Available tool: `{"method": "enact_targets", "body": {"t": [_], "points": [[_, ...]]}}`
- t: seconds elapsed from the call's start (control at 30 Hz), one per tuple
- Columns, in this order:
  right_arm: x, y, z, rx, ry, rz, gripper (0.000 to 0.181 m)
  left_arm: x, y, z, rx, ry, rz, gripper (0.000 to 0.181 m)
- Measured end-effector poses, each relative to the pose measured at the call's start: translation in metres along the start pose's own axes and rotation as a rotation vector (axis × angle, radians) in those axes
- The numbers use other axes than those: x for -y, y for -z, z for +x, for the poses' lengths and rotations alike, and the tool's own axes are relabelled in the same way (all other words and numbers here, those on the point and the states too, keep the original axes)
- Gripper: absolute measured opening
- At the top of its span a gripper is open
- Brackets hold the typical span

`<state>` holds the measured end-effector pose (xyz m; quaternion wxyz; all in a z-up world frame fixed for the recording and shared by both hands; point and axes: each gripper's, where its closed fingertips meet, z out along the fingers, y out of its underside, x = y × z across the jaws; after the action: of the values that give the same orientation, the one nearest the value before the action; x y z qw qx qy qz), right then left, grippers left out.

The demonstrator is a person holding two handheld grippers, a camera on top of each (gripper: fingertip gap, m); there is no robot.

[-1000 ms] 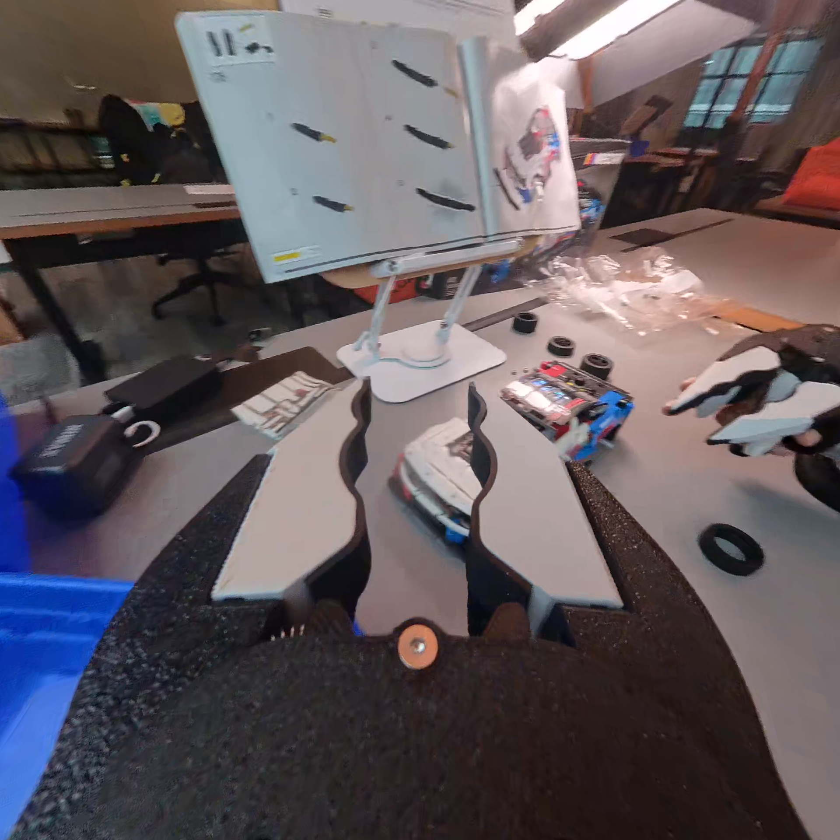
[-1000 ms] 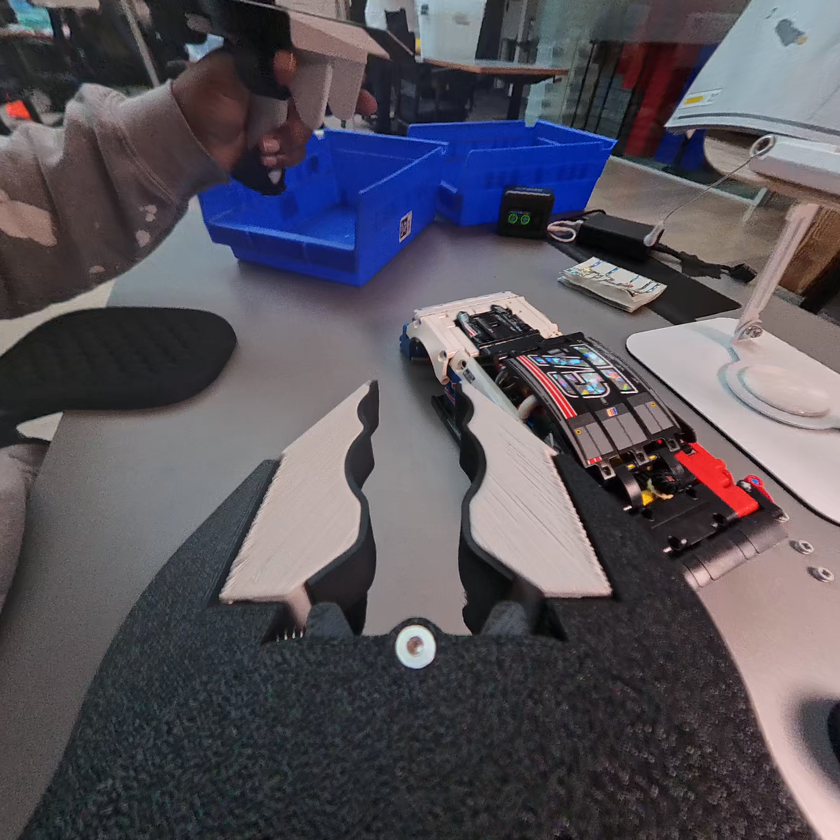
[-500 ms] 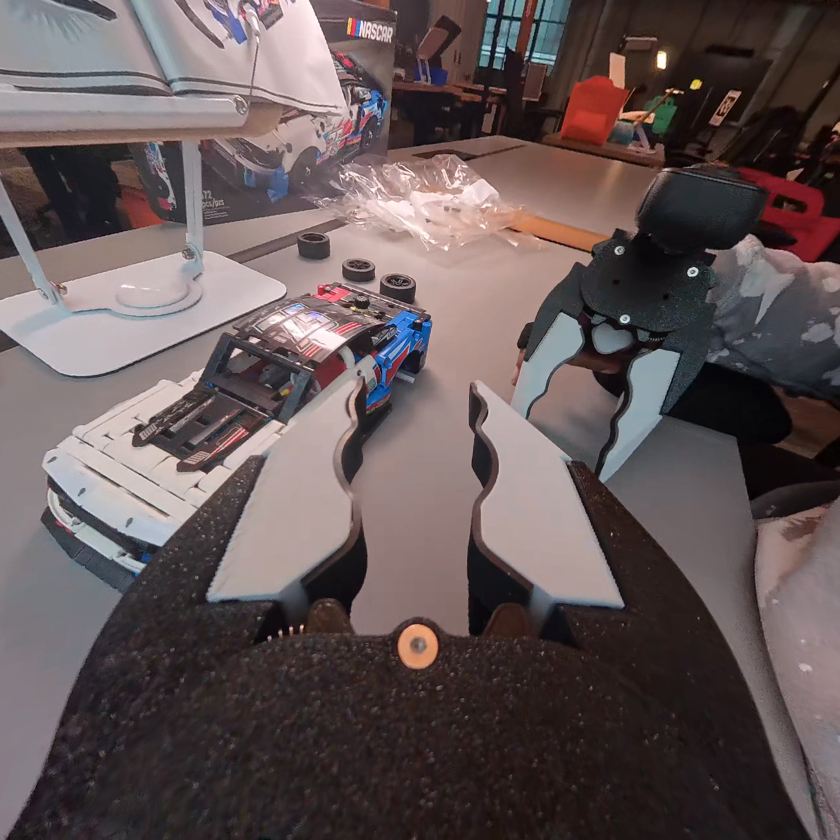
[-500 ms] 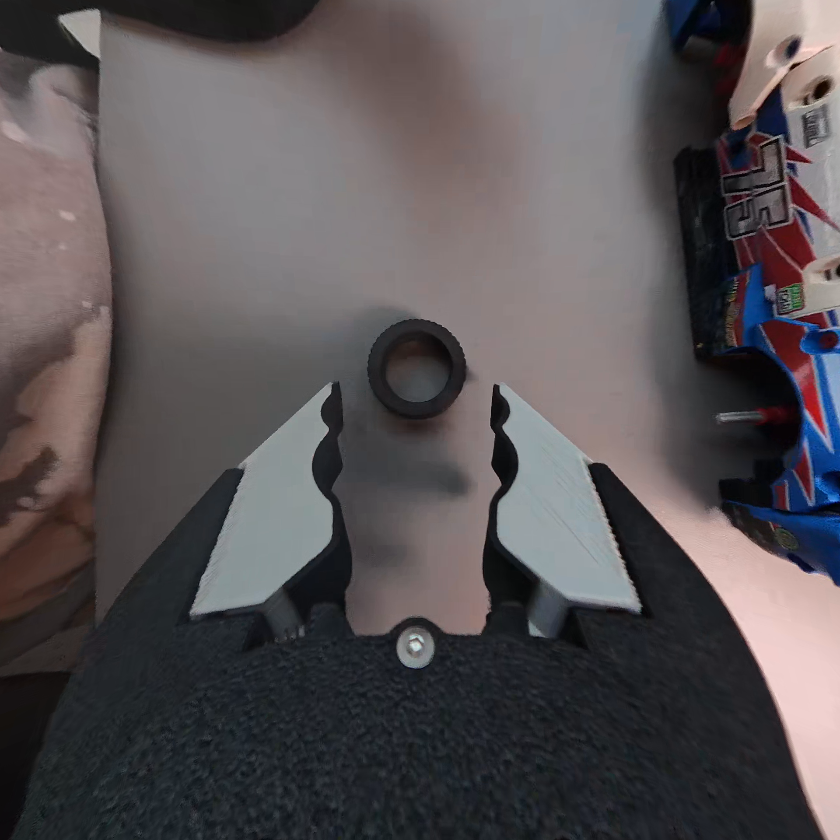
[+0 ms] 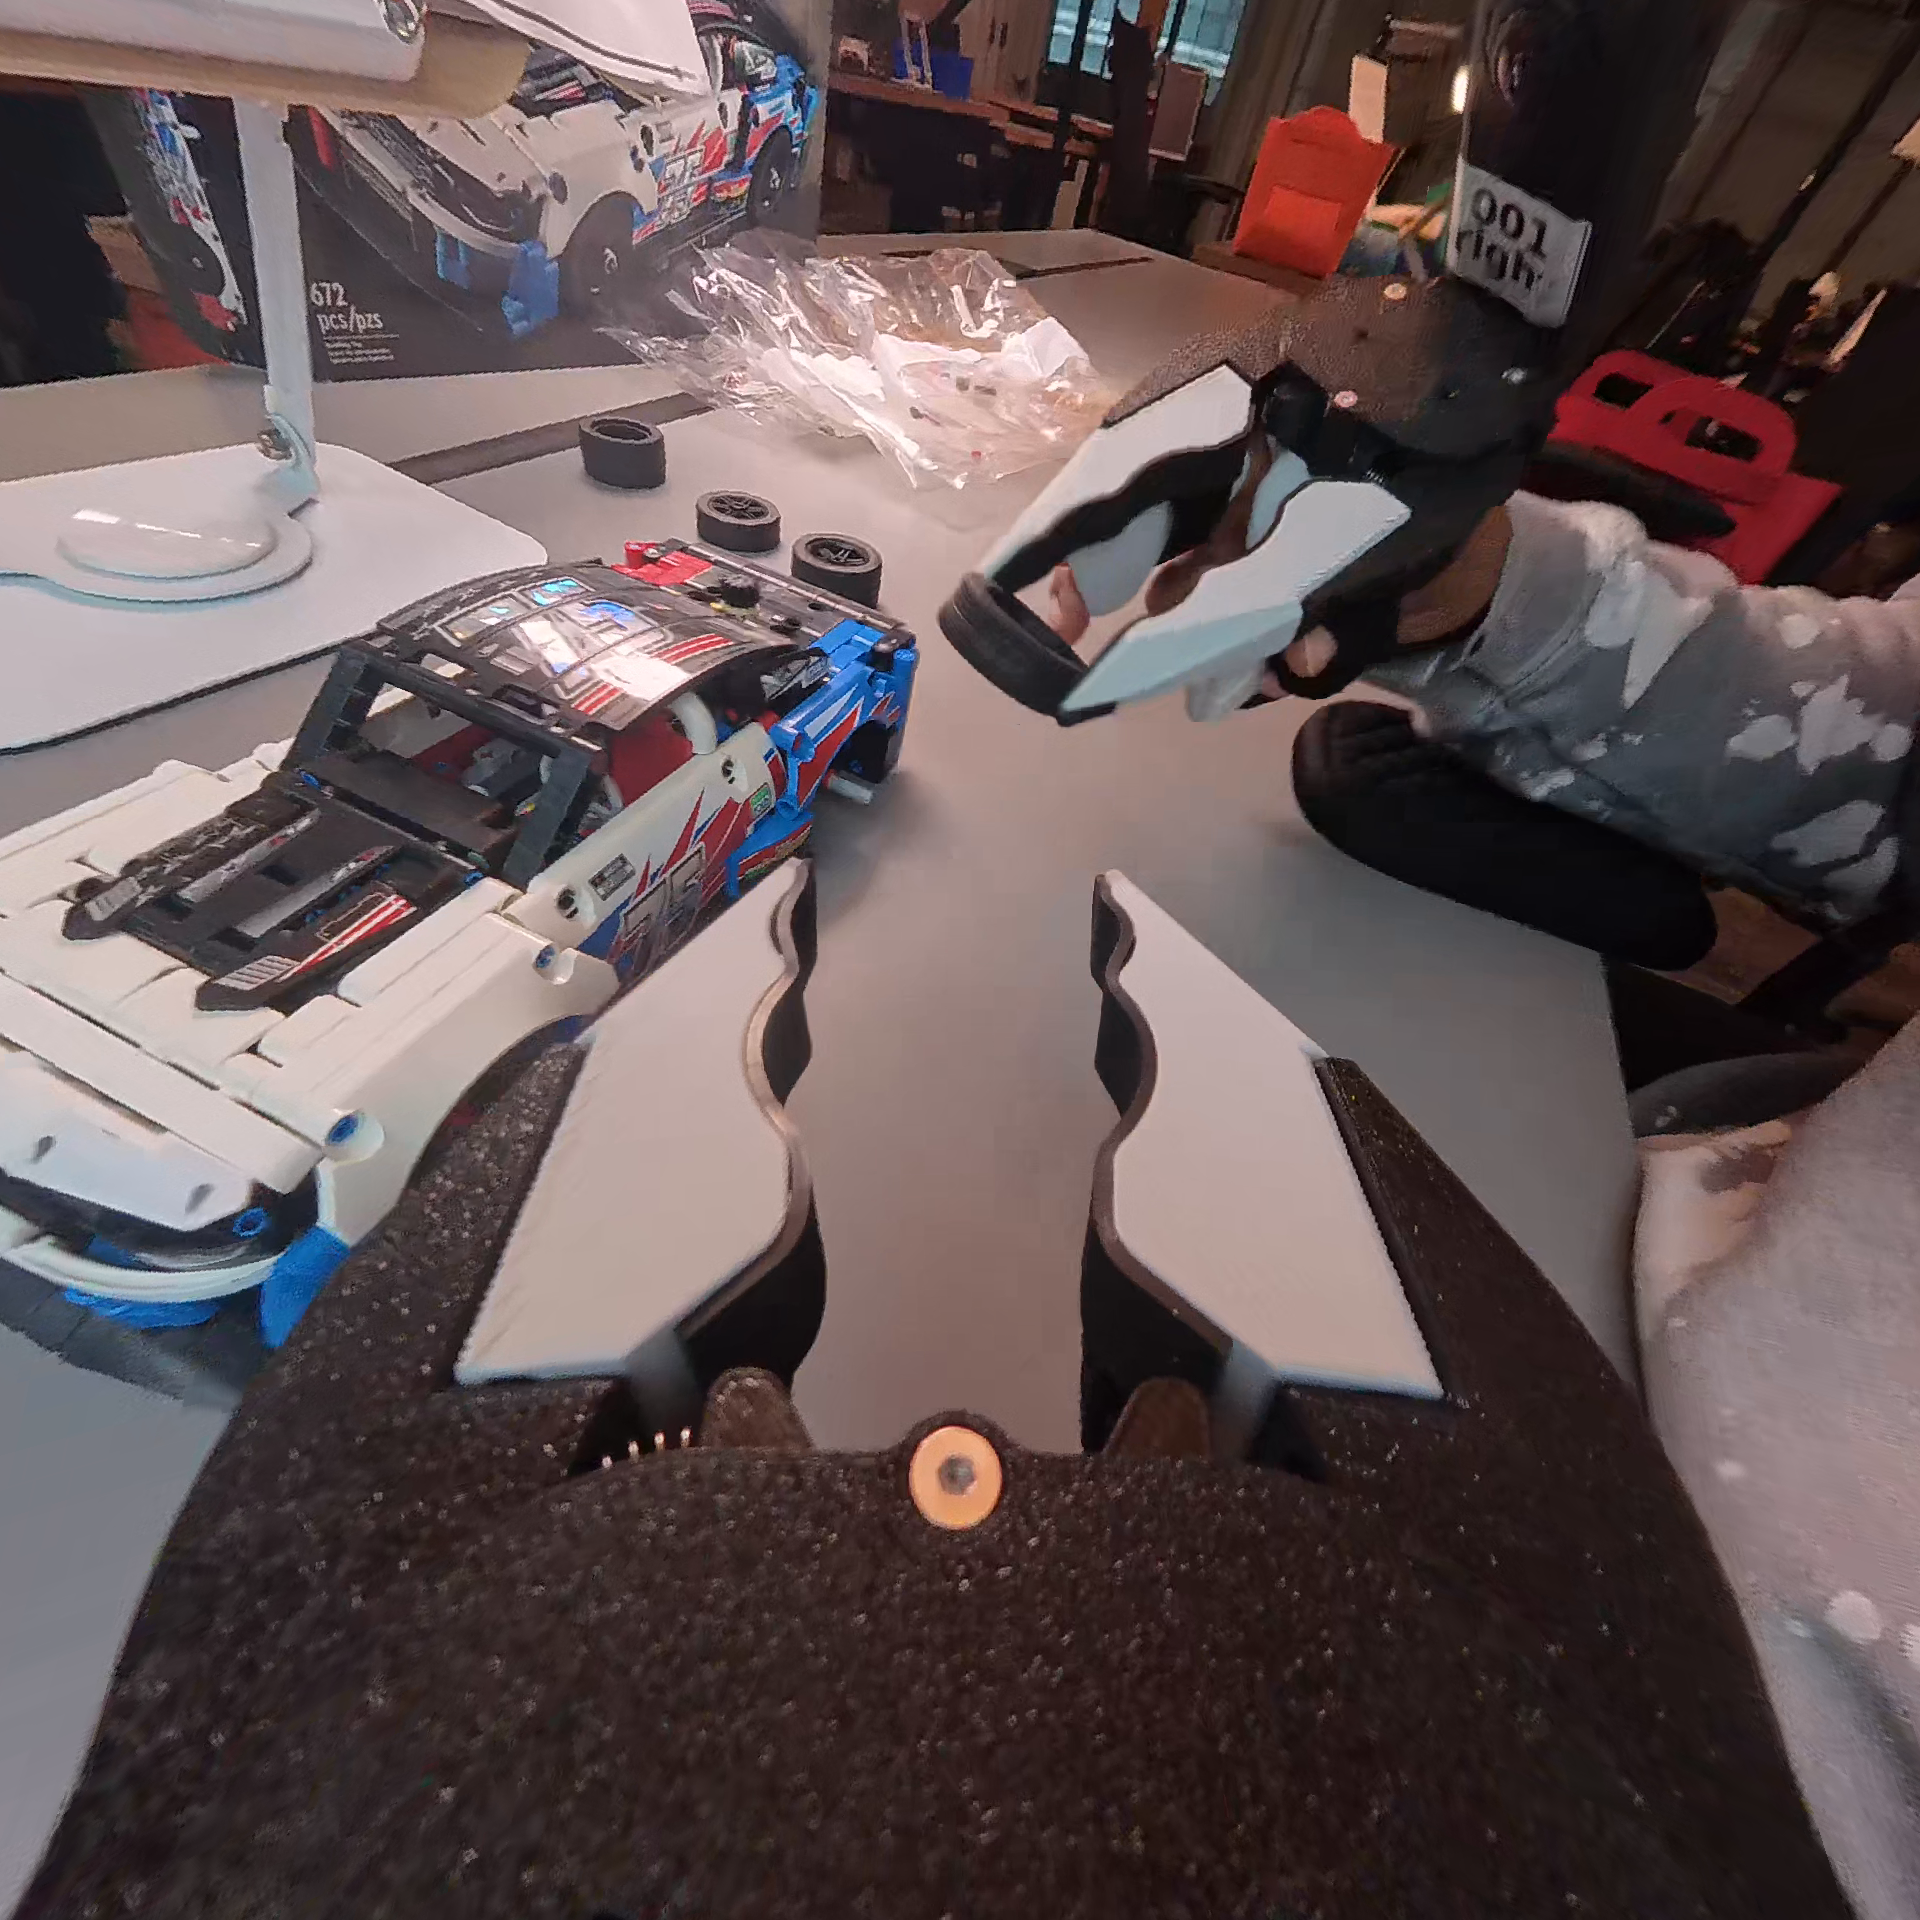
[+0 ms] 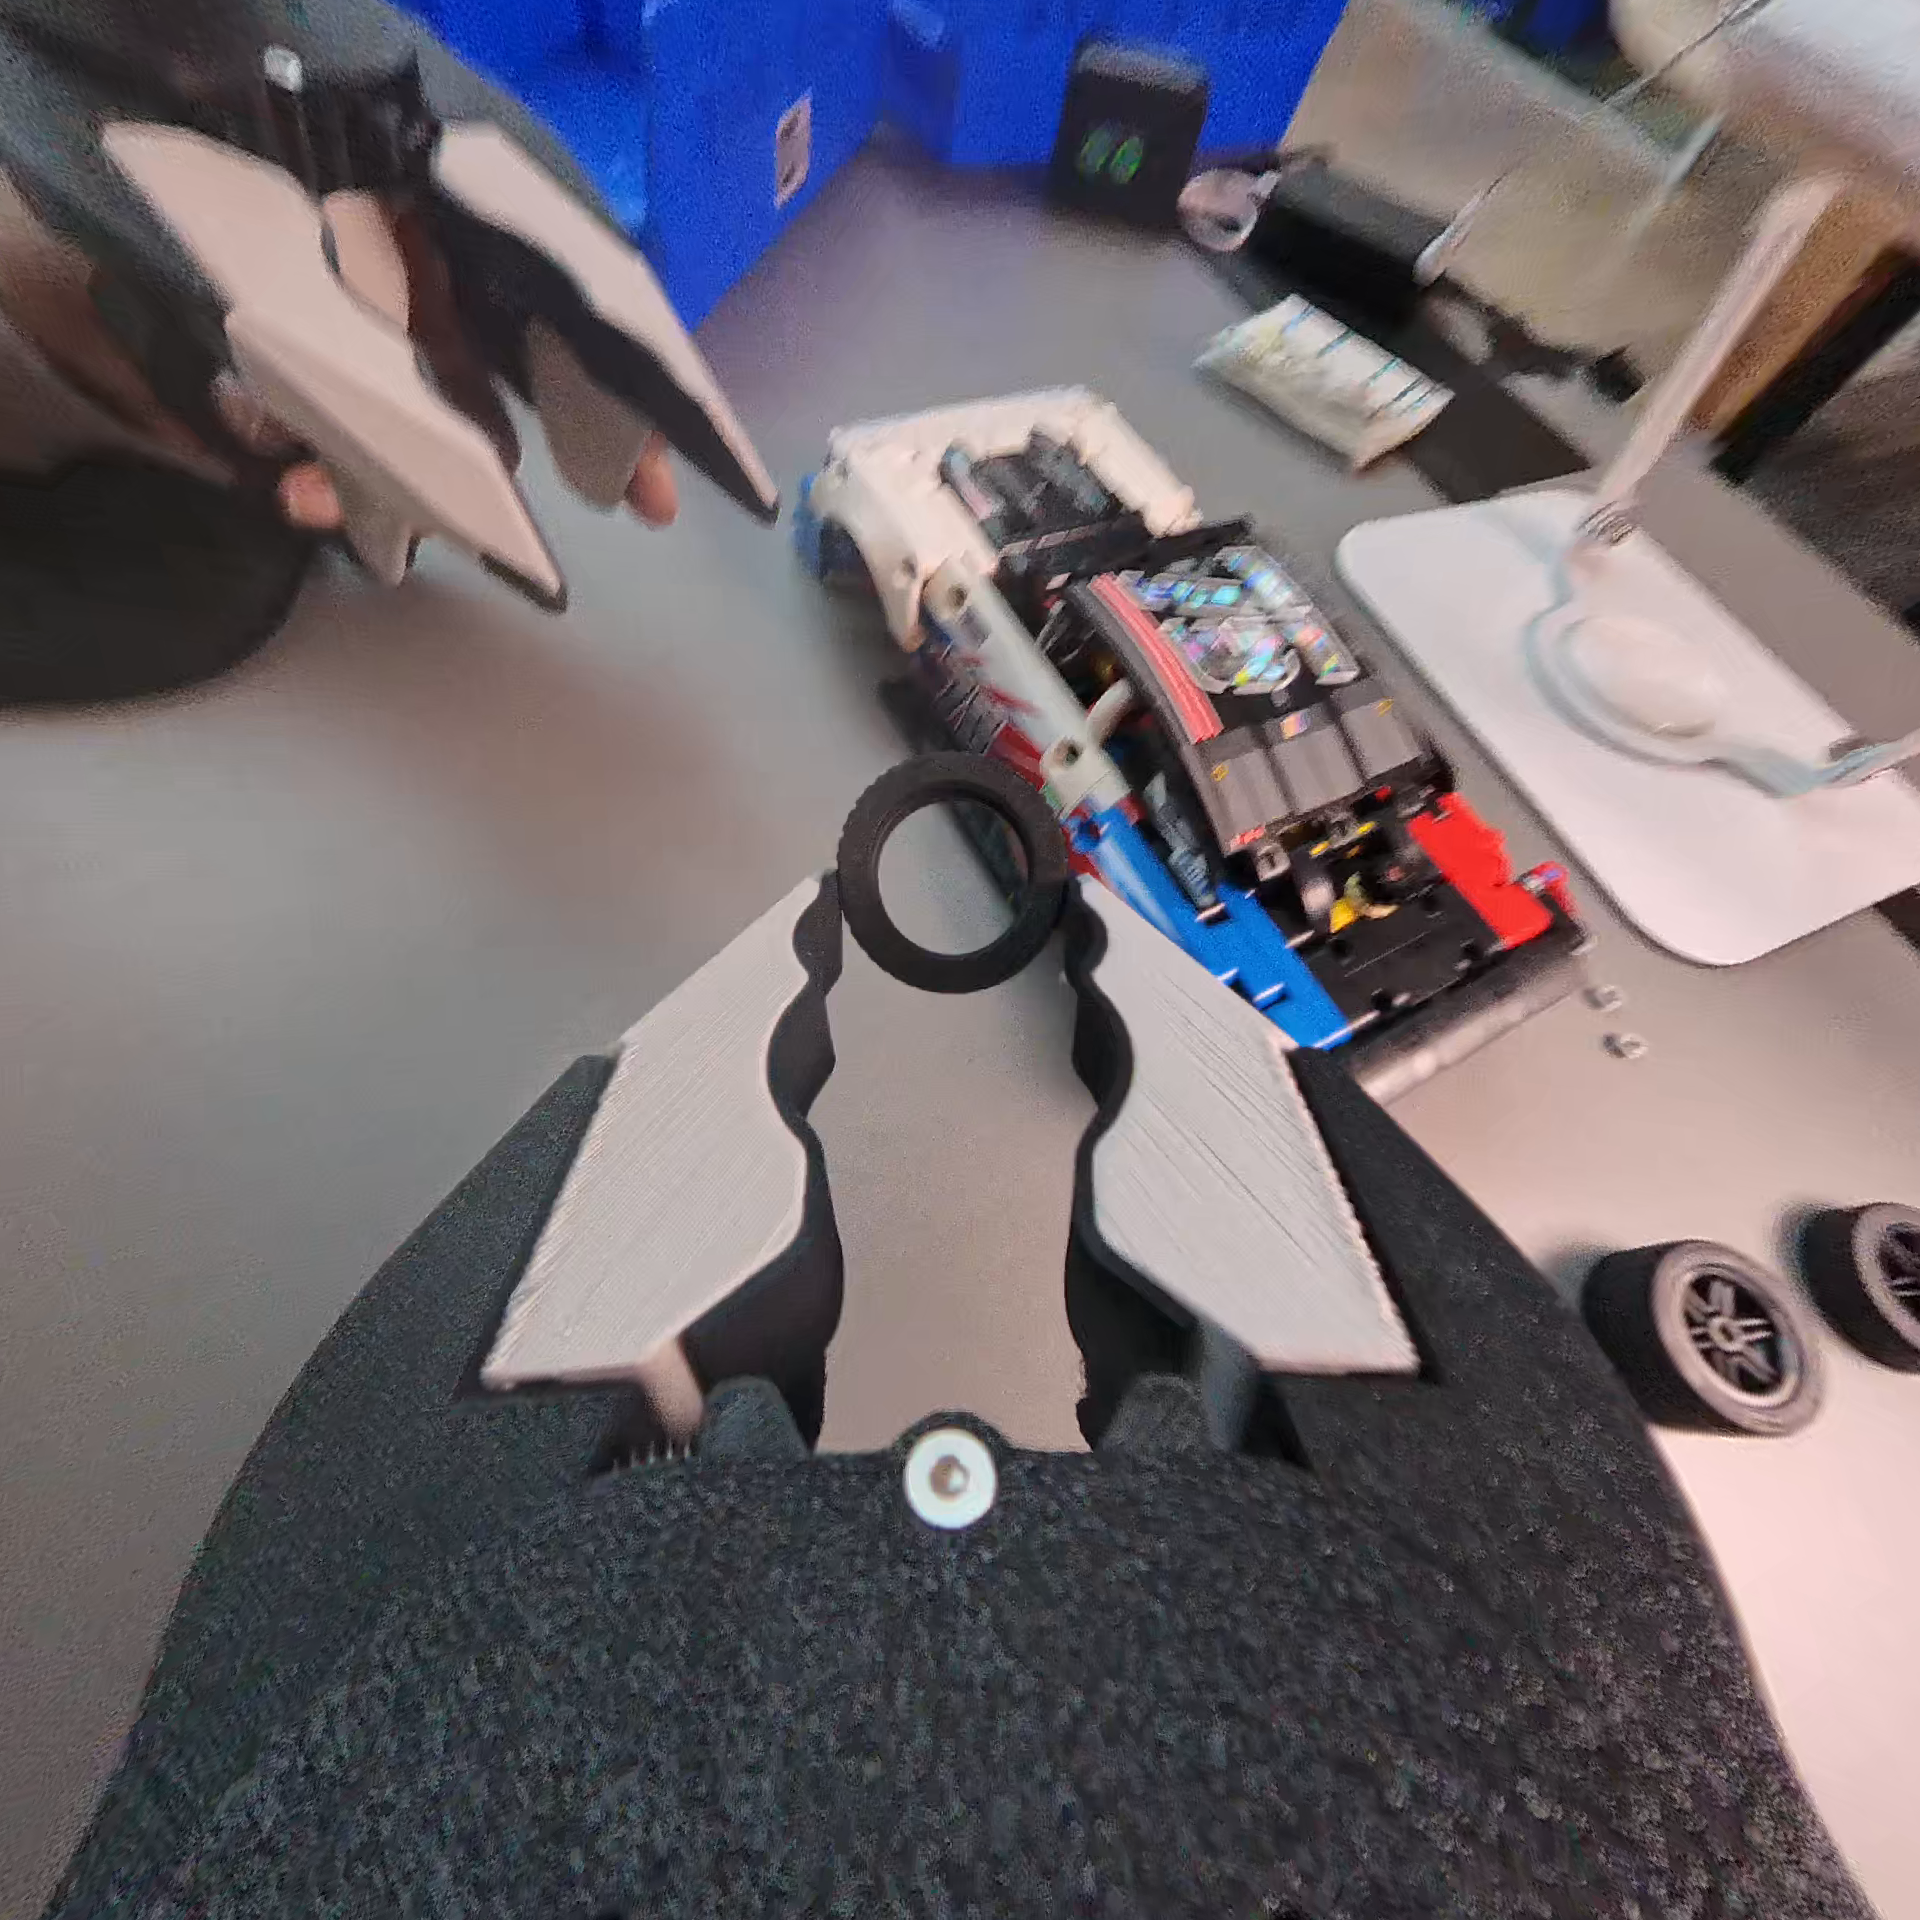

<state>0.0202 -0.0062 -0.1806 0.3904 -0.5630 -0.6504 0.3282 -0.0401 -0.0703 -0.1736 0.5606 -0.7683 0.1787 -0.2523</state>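
A brick-built race car (image 5: 416, 810), white, blue and red with no wheels on, sits on the grey table (image 5: 987, 790). My left gripper (image 5: 951, 894) is open and empty, low over the table beside the car's right flank. My right gripper (image 6: 951, 904) is shut on a black rubber tyre (image 6: 951, 971), held at the fingertips above the table near the car's (image 6: 1143, 727) rear side. In the left wrist view the right gripper (image 5: 1039, 644) carries the tyre (image 5: 1003, 644) just right of the car's rear. The left gripper (image 6: 660, 556) shows open at upper left.
Two spoked wheels (image 6: 1704, 1340) and a bare tyre (image 5: 621, 449) lie behind the car. A white book stand base (image 5: 208, 540), clear plastic bags (image 5: 894, 353) and the set's box (image 5: 520, 187) are at the back. Blue bins (image 6: 779, 125) and a sticker sheet (image 6: 1320, 379) stand beyond the car. The gap from one gripper's tips to the other's is roughly 10 cm.
My right gripper closed on the tyre that lay on the table, lifted it and turned toward the car. My left gripper swung from facing the stand to beside the car, staying open.
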Motion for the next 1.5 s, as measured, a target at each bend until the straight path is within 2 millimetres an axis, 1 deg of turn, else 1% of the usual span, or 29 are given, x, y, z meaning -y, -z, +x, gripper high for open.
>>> {"method": "enact_targets", "body": {"t": [0.07, 0.1, 0.17, 0.23, 0.3, 0.4, 0.47, 0.53, 0.73, 0.8, 0.87, 0.9, 0.93, 0.97, 1.03, 1.07, 1.1, 1.17, 1.23, 1.3, 1.43, 1.5], "points": [[0.026, 0.005, 0.009, -0.094, 0.058, 0.131, 0.041, 0.012, -0.001, 0.012, -0.086, 0.104, 0.055, 0.052], [0.038, 0.007, 0.008, -0.131, 0.124, 0.18, 0.041, 0.021, 0.0, 0.018, -0.138, 0.175, 0.094, 0.052], [0.057, 0.007, -0.006, -0.143, 0.237, 0.261, 0.042, 0.037, 0.0, 0.025, -0.213, 0.314, 0.156, 0.051], [0.066, 0.003, -0.021, -0.135, 0.302, 0.293, 0.042, 0.048, 0.0, 0.03, -0.274, 0.415, 0.2, 0.049], [0.069, -0.002, -0.032, -0.143, 0.369, 0.303, 0.042, 0.049, -0.003, 0.032, -0.296, 0.454, 0.207, 0.045], [0.065, -0.007, -0.042, -0.136, 0.422, 0.279, 0.042, 0.04, -0.009, 0.03, -0.259, 0.435, 0.172, 0.038], [0.062, -0.009, -0.044, -0.133, 0.437, 0.276, 0.042, 0.036, -0.01, 0.033, -0.268, 0.421, 0.153, 0.024], [0.06, -0.01, -0.047, -0.121, 0.436, 0.271, 0.042, 0.031, -0.013, 0.034, -0.255, 0.395, 0.129, 0.015], [0.053, -0.011, -0.047, -0.136, 0.477, 0.252, 0.042, 0.024, -0.016, 0.035, -0.237, 0.332, 0.088, 0.014], [0.05, -0.012, -0.046, -0.135, 0.492, 0.237, 0.041, 0.02, -0.018, 0.033, -0.244, 0.361, 0.075, 0.014], [0.046, -0.011, -0.042, -0.121, 0.466, 0.214, 0.041, 0.018, -0.021, 0.031, -0.245, 0.402, 0.079, 0.013], [0.047, -0.008, -0.031, -0.164, 0.447, 0.215, 0.041, 0.017, -0.021, 0.028, -0.226, 0.41, 0.083, 0.009], [0.049, -0.001, -0.013, -0.233, 0.428, 0.219, 0.04, 0.016, -0.021, 0.023, -0.205, 0.405, 0.083, 0.014], [0.051, 0.009, 0.011, -0.31, 0.388, 0.215, 0.04, 0.015, -0.02, 0.021, -0.194, 0.401, 0.085, 0.018], [0.048, 0.037, 0.073, -0.486, 0.261, 0.203, 0.041, 0.017, -0.017, 0.02, -0.203, 0.404, 0.107, 0.022], [0.04, 0.05, 0.105, -0.561, 0.191, 0.18, 0.041, 0.018, -0.016, 0.02, -0.204, 0.4, 0.119, 0.024], [0.027, 0.059, 0.135, -0.61, 0.124, 0.134, 0.042, 0.019, -0.016, 0.019, -0.199, 0.388, 0.125, 0.025], [-0.007, 0.067, 0.185, -0.643, 0.003, 0.013, 0.042, 0.018, -0.017, 0.016, -0.172, 0.345, 0.127, 0.028], [-0.032, 0.062, 0.22, -0.61, -0.071, -0.057, 0.042, 0.017, -0.017, 0.015, -0.145, 0.298, 0.125, 0.03], [-0.051, 0.05, 0.249, -0.579, -0.112, -0.122, 0.042, 0.014, -0.019, 0.014, -0.126, 0.273, 0.118, 0.032], [-0.079, 0.014, 0.29, -0.489, -0.215, -0.265, 0.043, 0.008, -0.022, 0.014, -0.11, 0.246, 0.095, 0.032], [-0.095, 0.01, 0.316, -0.546, -0.262, -0.334, 0.043, 0.008, -0.022, 0.013, -0.11, 0.249, 0.095, 0.032]]}}
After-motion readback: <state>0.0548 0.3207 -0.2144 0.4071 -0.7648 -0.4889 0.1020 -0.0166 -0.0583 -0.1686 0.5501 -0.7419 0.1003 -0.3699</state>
